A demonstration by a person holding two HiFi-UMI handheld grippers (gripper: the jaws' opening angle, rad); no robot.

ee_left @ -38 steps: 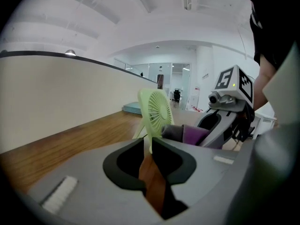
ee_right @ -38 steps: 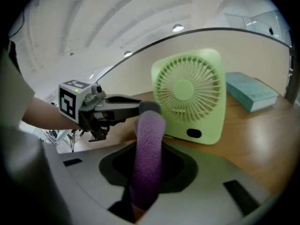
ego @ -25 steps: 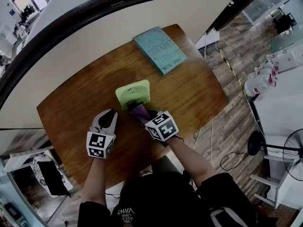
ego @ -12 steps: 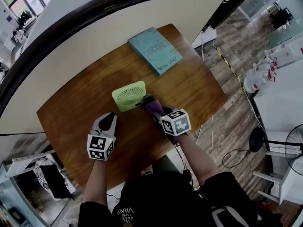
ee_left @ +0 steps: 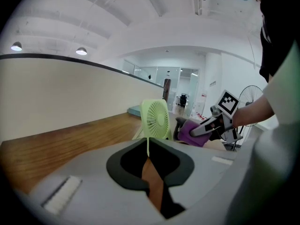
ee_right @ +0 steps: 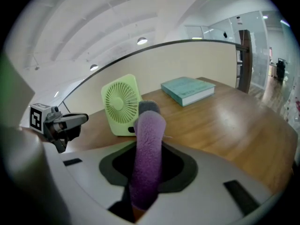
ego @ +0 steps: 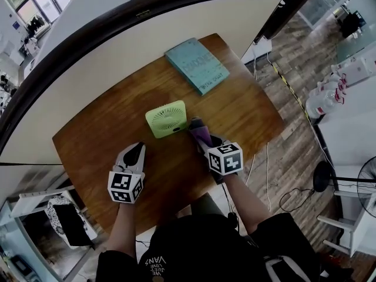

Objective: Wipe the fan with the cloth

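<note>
A small light-green fan point(ego: 167, 118) point(ee_left: 156, 119) point(ee_right: 123, 106) stands upright on the wooden table point(ego: 247, 110). My right gripper point(ego: 200, 131) point(ee_right: 148, 149) is shut on a purple cloth point(ego: 202, 136) point(ee_right: 149, 158) point(ee_left: 192, 131) just right of the fan, cloth tip close to the fan's lower edge. The cloth hides its pads. My left gripper point(ego: 136, 149) point(ee_left: 149, 146) hovers in front and left of the fan, apart from it. Its jaws are closing to a thin slit with nothing between them.
A teal book point(ego: 197, 65) point(ee_right: 188, 90) lies at the table's far right corner. A cream partition wall point(ego: 117, 46) runs along the table's far side. To the right stand a white counter with spray bottles point(ego: 324, 98) and a floor fan point(ego: 364, 192).
My right gripper has carried the cloth from the fan's front across to its right side. The left gripper has stayed put and its jaws look narrower.
</note>
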